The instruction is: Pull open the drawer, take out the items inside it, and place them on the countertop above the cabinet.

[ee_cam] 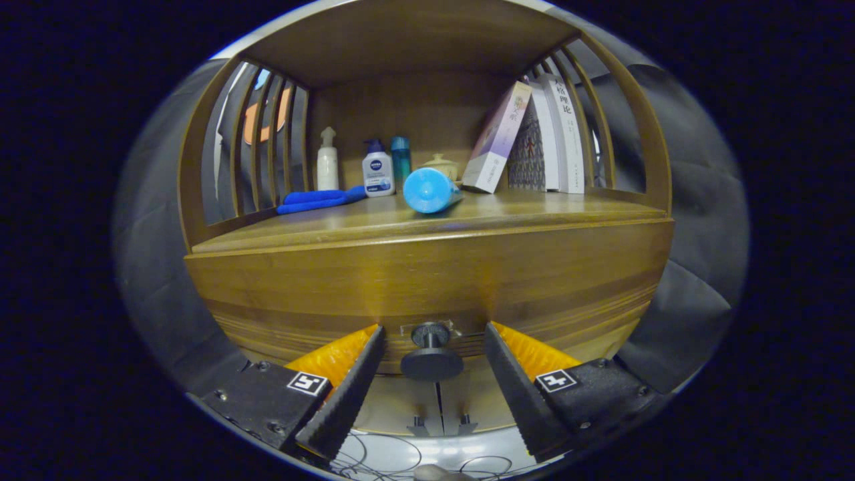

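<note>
A wooden cabinet has a closed drawer front with a round dark knob low on it. My gripper is open, one finger on each side of the knob, neither touching it. Above the drawer runs the countertop shelf. A light blue bottle lies on its side there, end toward me. A folded blue cloth rests to its left. The drawer's inside is hidden.
At the back of the shelf stand a white pump bottle, a white and blue bottle, a teal bottle and a small lidded pot. Books lean at the right. Slatted wooden sides close in both ends.
</note>
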Action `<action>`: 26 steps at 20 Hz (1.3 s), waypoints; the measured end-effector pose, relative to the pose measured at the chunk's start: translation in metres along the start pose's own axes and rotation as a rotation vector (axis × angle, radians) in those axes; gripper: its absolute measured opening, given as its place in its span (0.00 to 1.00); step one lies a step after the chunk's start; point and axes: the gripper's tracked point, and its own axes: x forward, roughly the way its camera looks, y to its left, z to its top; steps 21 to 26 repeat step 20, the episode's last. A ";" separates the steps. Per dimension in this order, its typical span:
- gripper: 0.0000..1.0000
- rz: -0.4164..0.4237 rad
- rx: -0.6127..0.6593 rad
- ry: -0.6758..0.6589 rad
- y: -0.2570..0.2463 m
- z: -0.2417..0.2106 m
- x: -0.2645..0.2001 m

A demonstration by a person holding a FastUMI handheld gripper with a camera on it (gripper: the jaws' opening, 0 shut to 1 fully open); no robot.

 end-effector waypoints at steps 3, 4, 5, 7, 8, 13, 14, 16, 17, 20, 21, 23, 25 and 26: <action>0.98 0.005 -0.034 -0.046 0.002 0.019 -0.034; 0.98 0.006 -0.049 -0.055 0.003 0.024 -0.052; 0.98 0.006 -0.055 -0.062 0.004 0.028 -0.070; 0.99 0.009 -0.041 -0.100 0.007 0.038 -0.110; 0.99 0.013 -0.036 -0.124 0.010 0.043 -0.129; 0.99 0.058 -0.055 -0.194 0.025 0.050 -0.214; 0.99 0.063 -0.069 -0.215 0.029 0.054 -0.228; 0.99 0.077 -0.081 -0.245 0.035 0.059 -0.256; 0.99 0.092 -0.079 -0.261 0.038 0.060 -0.267; 0.99 0.102 -0.058 -0.285 0.037 0.059 -0.291; 0.99 0.102 -0.058 -0.285 0.037 0.059 -0.291; 0.99 0.102 -0.058 -0.285 0.037 0.059 -0.291; 0.99 0.102 -0.058 -0.285 0.037 0.059 -0.291; 0.99 0.102 -0.058 -0.285 0.037 0.059 -0.291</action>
